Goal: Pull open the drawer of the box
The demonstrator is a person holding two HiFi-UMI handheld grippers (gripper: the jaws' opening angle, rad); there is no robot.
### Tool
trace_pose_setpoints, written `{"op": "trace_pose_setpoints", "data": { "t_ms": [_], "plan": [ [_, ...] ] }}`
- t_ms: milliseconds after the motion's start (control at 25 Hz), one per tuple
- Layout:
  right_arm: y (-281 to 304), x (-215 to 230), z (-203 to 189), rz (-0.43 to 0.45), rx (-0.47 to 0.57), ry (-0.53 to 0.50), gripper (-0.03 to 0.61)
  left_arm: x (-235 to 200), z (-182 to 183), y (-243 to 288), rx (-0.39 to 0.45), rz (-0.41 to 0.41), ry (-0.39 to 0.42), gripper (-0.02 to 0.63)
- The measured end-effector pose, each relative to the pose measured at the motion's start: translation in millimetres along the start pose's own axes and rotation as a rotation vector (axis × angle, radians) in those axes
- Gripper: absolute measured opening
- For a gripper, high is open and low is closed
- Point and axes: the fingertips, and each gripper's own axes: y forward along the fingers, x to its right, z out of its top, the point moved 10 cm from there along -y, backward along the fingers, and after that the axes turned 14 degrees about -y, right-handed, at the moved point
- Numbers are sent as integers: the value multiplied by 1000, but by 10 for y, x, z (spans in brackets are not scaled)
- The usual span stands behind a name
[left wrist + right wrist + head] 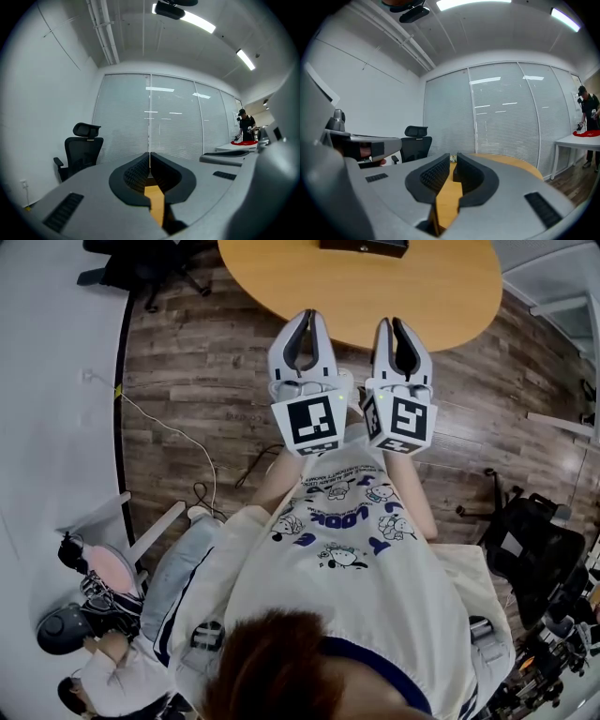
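Office with a wood-plank floor (pixel 187 381) and a round wooden table (pixel 375 287), seen from above a person who holds out two grippers.

Both grippers point forward over the near edge of the table, side by side and close to each other, each with its square-marker cube facing up. In its own view the left gripper (pixel 307 315) has its jaws pressed together at the tips, with nothing between them. The right gripper (pixel 394 322) has its jaws almost together, leaving only a thin slit, and also holds nothing. A dark box (pixel 364 246) sits at the far edge of the table, well apart from both grippers and cut off by the picture edge; its drawer cannot be made out. A black office chair (pixel 82 150) stands before closed white blinds (pixel 150 117).
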Motion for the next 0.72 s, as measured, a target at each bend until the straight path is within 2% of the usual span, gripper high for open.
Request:
{"op": "trace_pose_setpoints", "data": {
  "t_ms": [720],
  "plan": [
    [1102,547,-160,61,-30,30,43,106,-103,1175,-35,54,9,18]
  ]
}}
